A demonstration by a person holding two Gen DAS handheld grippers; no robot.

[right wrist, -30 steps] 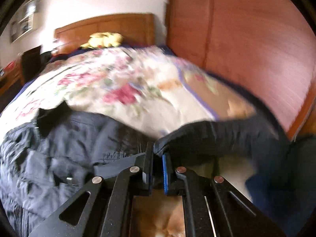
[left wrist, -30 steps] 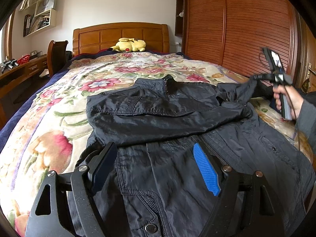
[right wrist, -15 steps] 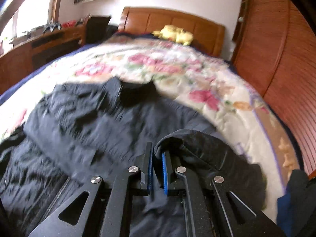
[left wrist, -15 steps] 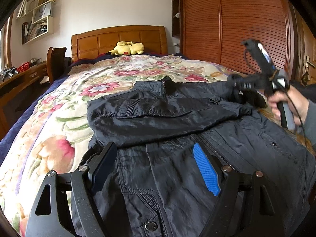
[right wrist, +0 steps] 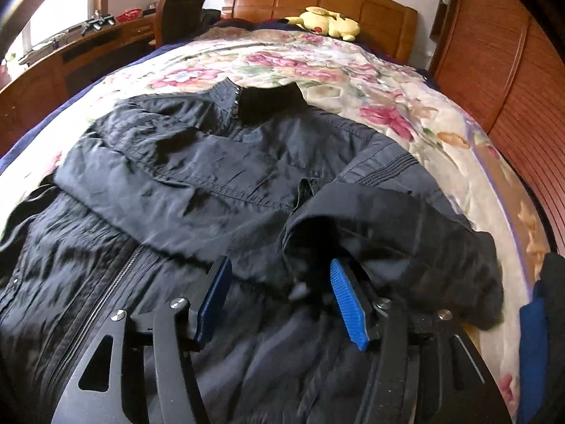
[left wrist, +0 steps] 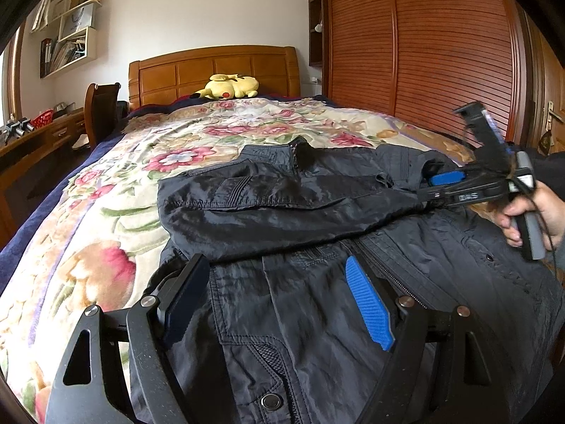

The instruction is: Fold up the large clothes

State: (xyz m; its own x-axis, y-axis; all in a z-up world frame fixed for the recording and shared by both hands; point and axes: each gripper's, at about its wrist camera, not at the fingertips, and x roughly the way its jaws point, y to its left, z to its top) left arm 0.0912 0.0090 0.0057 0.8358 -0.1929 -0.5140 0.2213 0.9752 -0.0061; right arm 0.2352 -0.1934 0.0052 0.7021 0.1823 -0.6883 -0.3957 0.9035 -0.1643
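Right gripper (right wrist: pixel 280 300) has just been opening, jaws spread, dropping the sleeve cuff (right wrist: pixel 310 243) across the dark jacket (left wrist: pixel 300 205) flat on the bed (left wrist: pixel 106 212), while left gripper (left wrist: pixel 279 296) hovers spread, empty.

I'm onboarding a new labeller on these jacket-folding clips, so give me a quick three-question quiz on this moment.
1. True or false: the right gripper is clamped on the sleeve cuff.
2. What lies at the headboard end of the bed? A) a yellow plush toy B) a red pillow C) a folded towel
3. Fill in: the left sleeve of the dark jacket lies folded across its ____.

Key
1. False: its jaws have just been opening, and the cuff lies loose between the pads.
2. A, the yellow plush toy.
3. Chest. The left gripper hovers open over the jacket.
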